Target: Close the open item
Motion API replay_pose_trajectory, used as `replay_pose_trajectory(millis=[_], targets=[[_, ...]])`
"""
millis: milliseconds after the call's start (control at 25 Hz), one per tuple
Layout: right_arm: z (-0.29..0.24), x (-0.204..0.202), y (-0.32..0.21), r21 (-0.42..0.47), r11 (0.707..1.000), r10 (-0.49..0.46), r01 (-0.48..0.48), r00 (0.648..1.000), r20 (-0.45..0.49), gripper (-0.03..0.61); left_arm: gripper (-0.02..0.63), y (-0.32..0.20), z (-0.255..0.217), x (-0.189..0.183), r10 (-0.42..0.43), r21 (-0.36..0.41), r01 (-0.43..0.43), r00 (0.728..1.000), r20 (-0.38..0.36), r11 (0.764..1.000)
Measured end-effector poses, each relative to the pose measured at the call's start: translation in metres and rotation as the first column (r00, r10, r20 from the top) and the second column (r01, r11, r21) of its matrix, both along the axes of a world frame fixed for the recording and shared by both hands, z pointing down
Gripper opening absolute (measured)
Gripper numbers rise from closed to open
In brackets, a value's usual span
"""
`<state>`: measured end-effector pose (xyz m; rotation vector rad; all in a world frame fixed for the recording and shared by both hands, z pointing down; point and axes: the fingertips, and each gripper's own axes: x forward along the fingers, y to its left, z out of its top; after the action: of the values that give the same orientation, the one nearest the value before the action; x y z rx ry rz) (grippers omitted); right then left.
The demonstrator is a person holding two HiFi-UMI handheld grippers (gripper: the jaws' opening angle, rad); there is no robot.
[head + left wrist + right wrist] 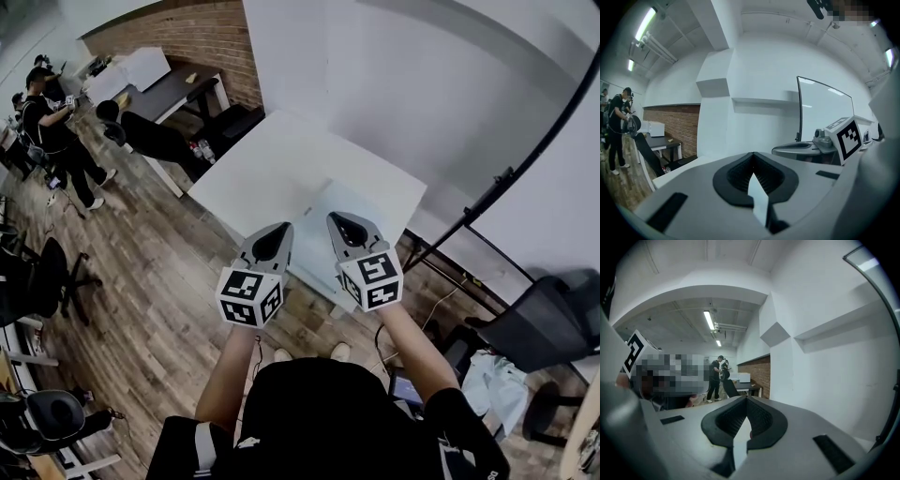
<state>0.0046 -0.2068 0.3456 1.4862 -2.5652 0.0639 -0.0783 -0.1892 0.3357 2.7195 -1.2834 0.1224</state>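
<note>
In the head view I hold both grippers side by side above the near edge of a white table. My left gripper and right gripper are both shut, with nothing between the jaws. A pale flat rectangular thing lies on the table under and beyond them, partly hidden, and I cannot tell what it is or whether it is open. The left gripper view shows its own gripper pointing level at a white wall, with the right gripper alongside. The right gripper view shows its gripper raised the same way.
A person stands at the far left near a dark desk that carries white boxes, by a brick wall. Office chairs stand at the left and a dark chair at the right. A black curved pole rises right of the table.
</note>
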Motion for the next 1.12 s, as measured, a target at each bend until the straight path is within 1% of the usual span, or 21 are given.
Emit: replay_pose_trajectory(millis=[200, 360, 640, 800, 1120], targets=[[-0.011, -0.03, 0.011, 0.024, 1.0, 0.001, -0.001, 1.0, 0.009, 0.037, 0.011, 0.008, -0.007, -0.024, 0.013, 0.012, -0.013, 1.0, -0.011, 1.0], [-0.021, -0.043, 0.016, 0.052, 0.999, 0.013, -0.015, 1.0, 0.024, 0.037, 0.011, 0.014, -0.012, -0.039, 0.019, 0.024, -0.018, 1.0, -0.016, 1.0], [-0.023, -0.055, 0.023, 0.049, 0.999, 0.017, -0.018, 0.999, 0.032, 0.036, 0.011, 0.021, -0.017, -0.051, 0.03, 0.034, -0.03, 0.999, -0.012, 0.999], [-0.024, -0.06, 0.026, 0.043, 0.999, 0.022, -0.024, 0.999, 0.044, 0.036, 0.011, 0.024, -0.022, -0.055, 0.041, 0.04, -0.04, 0.999, -0.027, 0.998], [-0.026, -0.057, 0.031, 0.044, 0.998, 0.039, -0.042, 0.998, 0.054, 0.037, 0.011, 0.029, -0.022, -0.057, 0.048, 0.035, -0.046, 0.998, -0.045, 0.998]])
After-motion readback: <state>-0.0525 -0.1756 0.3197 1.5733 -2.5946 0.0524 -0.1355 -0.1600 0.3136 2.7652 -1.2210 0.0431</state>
